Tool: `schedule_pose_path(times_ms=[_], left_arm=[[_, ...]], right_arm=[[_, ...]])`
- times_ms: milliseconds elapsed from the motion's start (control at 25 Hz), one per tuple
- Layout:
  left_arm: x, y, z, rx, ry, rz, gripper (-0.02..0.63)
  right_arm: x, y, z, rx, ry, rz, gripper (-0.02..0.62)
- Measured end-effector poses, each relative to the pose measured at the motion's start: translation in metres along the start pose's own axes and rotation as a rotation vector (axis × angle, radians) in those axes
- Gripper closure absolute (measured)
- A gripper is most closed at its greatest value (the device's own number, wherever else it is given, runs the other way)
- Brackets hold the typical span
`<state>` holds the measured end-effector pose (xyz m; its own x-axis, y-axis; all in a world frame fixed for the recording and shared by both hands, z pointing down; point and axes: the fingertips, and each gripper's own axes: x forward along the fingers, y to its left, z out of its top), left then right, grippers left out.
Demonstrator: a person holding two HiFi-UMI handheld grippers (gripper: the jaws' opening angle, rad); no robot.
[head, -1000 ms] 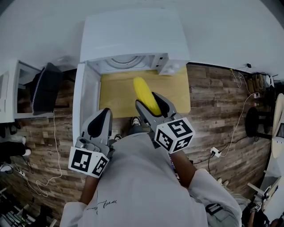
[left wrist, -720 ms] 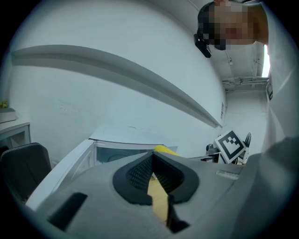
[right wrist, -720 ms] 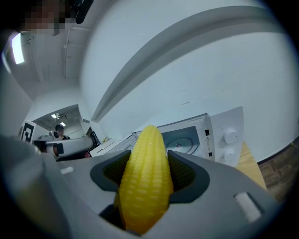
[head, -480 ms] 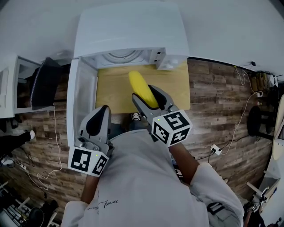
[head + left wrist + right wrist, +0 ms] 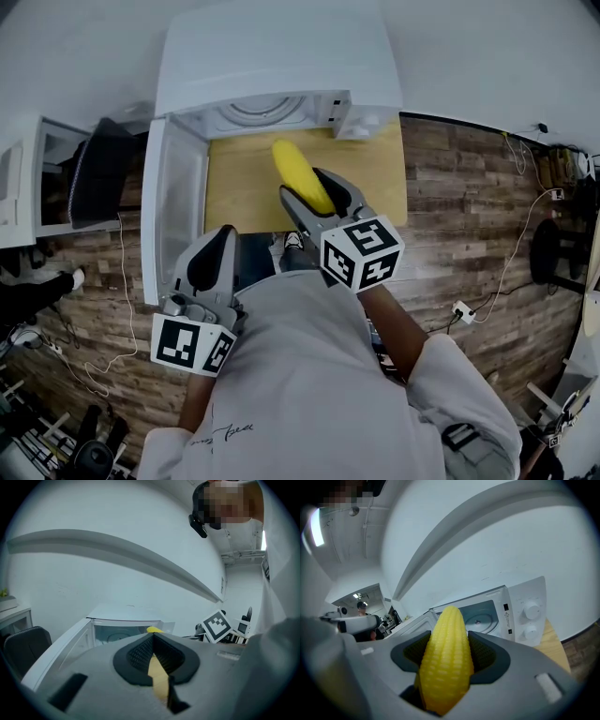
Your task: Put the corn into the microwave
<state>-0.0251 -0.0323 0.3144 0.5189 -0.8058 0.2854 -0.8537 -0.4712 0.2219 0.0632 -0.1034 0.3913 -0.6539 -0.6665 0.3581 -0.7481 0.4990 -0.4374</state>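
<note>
Right tool (image 5: 309, 192) is clenched on the corn (image 5: 295, 173), gripped low so the tip sticks out ahead, aimed at the open microwave (image 5: 277, 66). Looks set up to go in tip-first. Corn is in the air over the table (image 5: 375, 178), just short of the cavity, not inside yet. Door (image 5: 178, 202) hangs wide on the left, so nothing blocks entry. Left tool (image 5: 217, 242) has its jaws closed on nothing, parked near the door's edge, out of the way.

No print on the microwave (image 5: 520, 616) is legible.
</note>
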Motion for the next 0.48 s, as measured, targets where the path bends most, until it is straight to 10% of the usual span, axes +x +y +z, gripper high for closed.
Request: schedule_pose_path(times_ms=[480], left_arm=[[0.000, 0.008, 0.002, -0.009, -0.019, -0.005, 0.612]], right_arm=[[0.017, -0.012, 0.000, 0.023, 0.006, -0.021, 0.334]])
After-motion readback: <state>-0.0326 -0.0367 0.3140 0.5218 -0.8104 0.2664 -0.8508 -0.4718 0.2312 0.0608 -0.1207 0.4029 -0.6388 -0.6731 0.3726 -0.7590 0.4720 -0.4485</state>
